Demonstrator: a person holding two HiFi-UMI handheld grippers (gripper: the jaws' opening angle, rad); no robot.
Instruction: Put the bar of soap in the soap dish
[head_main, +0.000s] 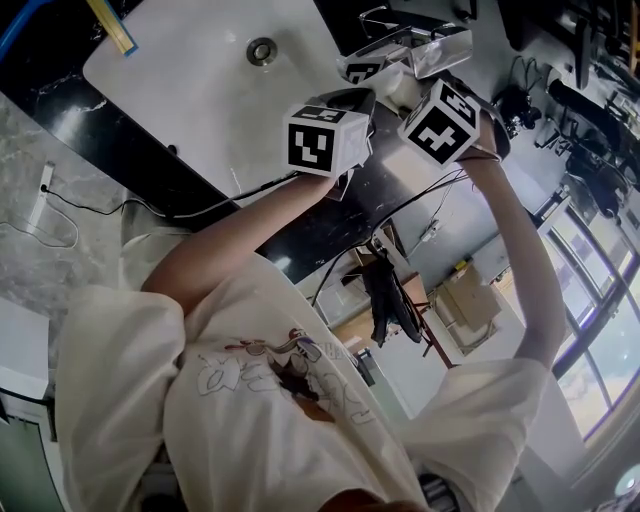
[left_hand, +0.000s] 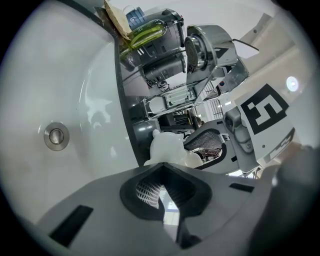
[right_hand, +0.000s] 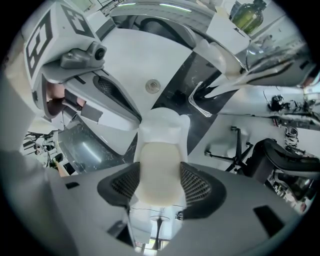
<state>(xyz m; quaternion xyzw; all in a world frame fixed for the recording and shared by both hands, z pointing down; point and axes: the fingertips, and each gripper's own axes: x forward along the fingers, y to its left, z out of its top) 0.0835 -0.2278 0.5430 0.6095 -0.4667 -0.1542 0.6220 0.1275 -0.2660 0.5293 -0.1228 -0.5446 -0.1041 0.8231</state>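
Two jaws of the right gripper (right_hand: 160, 176) grip the bar of soap (right_hand: 159, 162), white soap dish (right_hand: 162, 125) just beyond. Left gripper (left_hand: 162, 169) jaws closed, empty.

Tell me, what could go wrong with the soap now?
The bar of soap is pinched only by its sides in the right gripper. It might slip out early and land on the dark counter instead. The soap dish looks small and sits right beside the sink, so a clumsy bump could push it off its spot.
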